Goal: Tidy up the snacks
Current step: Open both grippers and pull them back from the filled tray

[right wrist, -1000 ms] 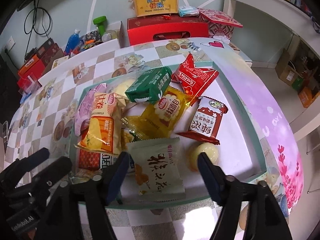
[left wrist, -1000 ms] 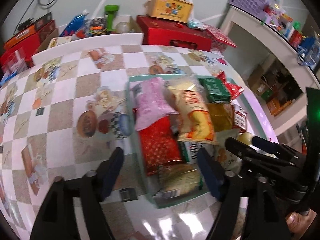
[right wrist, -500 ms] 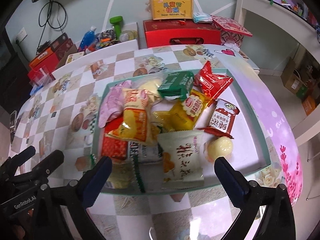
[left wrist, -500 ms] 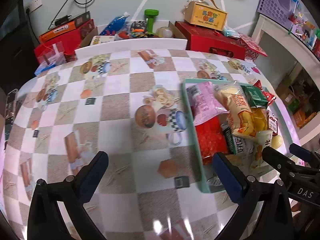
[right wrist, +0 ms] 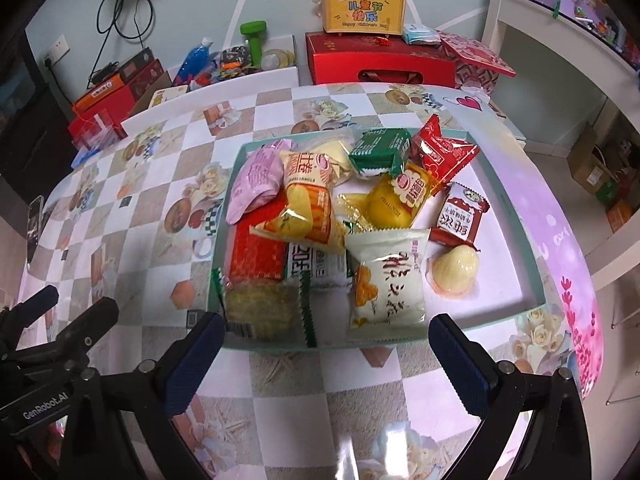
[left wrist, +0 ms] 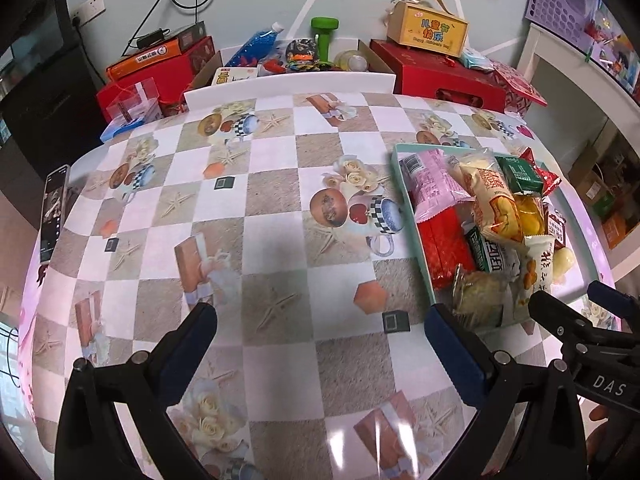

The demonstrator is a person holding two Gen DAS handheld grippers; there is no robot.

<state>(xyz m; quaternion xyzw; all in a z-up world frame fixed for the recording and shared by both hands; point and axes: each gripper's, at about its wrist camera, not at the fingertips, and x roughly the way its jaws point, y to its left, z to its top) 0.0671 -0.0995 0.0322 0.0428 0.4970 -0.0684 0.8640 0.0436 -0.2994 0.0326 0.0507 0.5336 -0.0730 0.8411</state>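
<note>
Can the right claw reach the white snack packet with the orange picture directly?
Probably yes. The right claw is open just before the tray's near rim, and the white packet lies uncovered behind it.

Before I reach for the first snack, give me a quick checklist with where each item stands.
1. Left hand-held gripper open and holding nothing: ok.
2. Right hand-held gripper open and holding nothing: ok.
3. Right hand-held gripper faces the tray: ok.
4. White snack packet lies on top at the near edge, unobstructed: ok.
5. Snacks sorted: not ok, they overlap in a pile.
6. Destination for the sorted snacks: cannot tell.
</note>
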